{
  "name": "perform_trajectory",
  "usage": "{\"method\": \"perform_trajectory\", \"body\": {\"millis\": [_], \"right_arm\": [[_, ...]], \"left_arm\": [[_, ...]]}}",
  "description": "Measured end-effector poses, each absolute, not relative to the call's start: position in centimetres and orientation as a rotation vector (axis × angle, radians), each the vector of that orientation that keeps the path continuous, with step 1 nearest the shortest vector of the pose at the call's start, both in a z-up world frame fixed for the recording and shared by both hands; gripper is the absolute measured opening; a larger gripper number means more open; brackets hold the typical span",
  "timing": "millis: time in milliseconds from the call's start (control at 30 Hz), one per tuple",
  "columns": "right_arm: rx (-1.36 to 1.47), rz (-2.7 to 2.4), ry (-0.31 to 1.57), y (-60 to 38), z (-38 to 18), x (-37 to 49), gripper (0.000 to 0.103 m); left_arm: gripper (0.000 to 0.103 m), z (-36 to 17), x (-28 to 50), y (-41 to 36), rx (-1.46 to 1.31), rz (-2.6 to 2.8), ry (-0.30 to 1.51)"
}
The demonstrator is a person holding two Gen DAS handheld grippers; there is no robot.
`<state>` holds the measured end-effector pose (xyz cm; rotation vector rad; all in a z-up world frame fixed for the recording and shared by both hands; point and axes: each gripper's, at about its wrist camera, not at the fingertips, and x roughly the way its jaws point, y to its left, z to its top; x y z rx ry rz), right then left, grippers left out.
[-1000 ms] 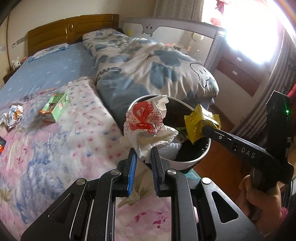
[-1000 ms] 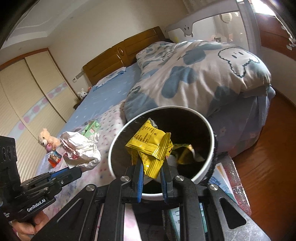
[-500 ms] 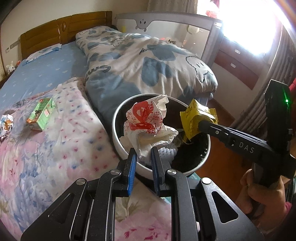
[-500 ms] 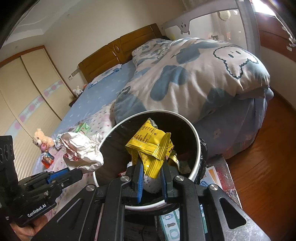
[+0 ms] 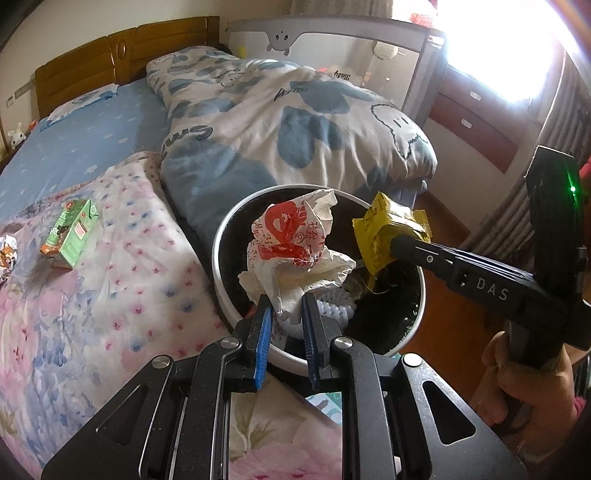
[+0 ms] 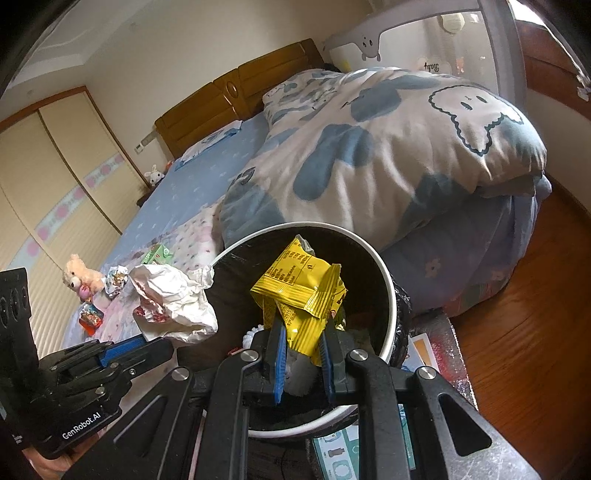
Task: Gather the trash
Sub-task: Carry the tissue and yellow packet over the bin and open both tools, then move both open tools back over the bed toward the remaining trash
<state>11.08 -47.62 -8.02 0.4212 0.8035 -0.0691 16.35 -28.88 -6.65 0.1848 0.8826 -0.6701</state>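
Gripping a crumpled white-and-red wrapper (image 5: 295, 254): left gripper (image 5: 287, 325), blue pads nearly together, pinching the paper's lower fold. Held above the near rim of the trash bin (image 5: 221, 258), over the black liner. Same wrapper (image 6: 173, 299) seen from the right wrist view at the bin's left edge, left gripper (image 6: 147, 345) beneath it.

Clamped on a yellow snack packet (image 6: 301, 291): right gripper (image 6: 302, 354), jaws narrow, packet squeezed between the pads and standing up above them. Positioned over the bin's opening (image 6: 389, 295), inside the ring of the white rim. From the left wrist view, same packet (image 5: 388, 229) at the tip of the right gripper (image 5: 397, 242), above the far right part of the bin; a hand (image 5: 532, 373) around the handle lower right.

Inside the bin: something white and ribbed (image 5: 338, 308), other scraps too dark to tell.

Left on the flowered bedspread (image 5: 92, 295): green carton (image 5: 70, 232), lying on its side, well apart from the bin. Further left, small foil wrappers (image 6: 116, 278) near a plush bear (image 6: 79, 278).

Beyond: blue-and-white duvet (image 5: 295, 122) bunched behind the bin, wooden headboard (image 5: 122, 51), crib rail (image 5: 332, 33).
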Motion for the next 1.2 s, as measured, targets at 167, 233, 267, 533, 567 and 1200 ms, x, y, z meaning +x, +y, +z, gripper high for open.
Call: {"method": "perform_trajectory", "body": {"millis": [167, 233, 267, 533, 567, 1200], "right_arm": [[0.424, -0.062, 0.813, -47.8, -8.2, 11.6, 0.02], [0.422, -0.06, 0.821, -47.8, -8.2, 11.8, 0.02], [0.422, -0.061, 0.822, -47.9, -8.2, 11.9, 0.02], [0.433, -0.063, 0.808, -48.1, -7.7, 11.9, 0.031], [0.435, -0.064, 0.804, -48.0, -7.6, 11.9, 0.032], [0.407, 0.078, 0.724, -38.1, -6.1, 11.3, 0.082]], "left_arm": [[0.016, -6.9, 16.8, -29.2, 0.187, -0.674, 0.905], [0.018, -7.0, 17.0, -29.3, 0.187, -0.671, 0.914], [0.019, -7.0, 17.0, -29.3, 0.184, -0.674, 0.918], [0.036, -6.7, 16.4, -28.3, 0.166, -0.664, 0.903], [0.036, -6.8, 16.3, -27.9, 0.159, -0.659, 0.903], [0.046, -8.5, 14.6, -13.8, 0.011, -0.422, 0.906]]}}
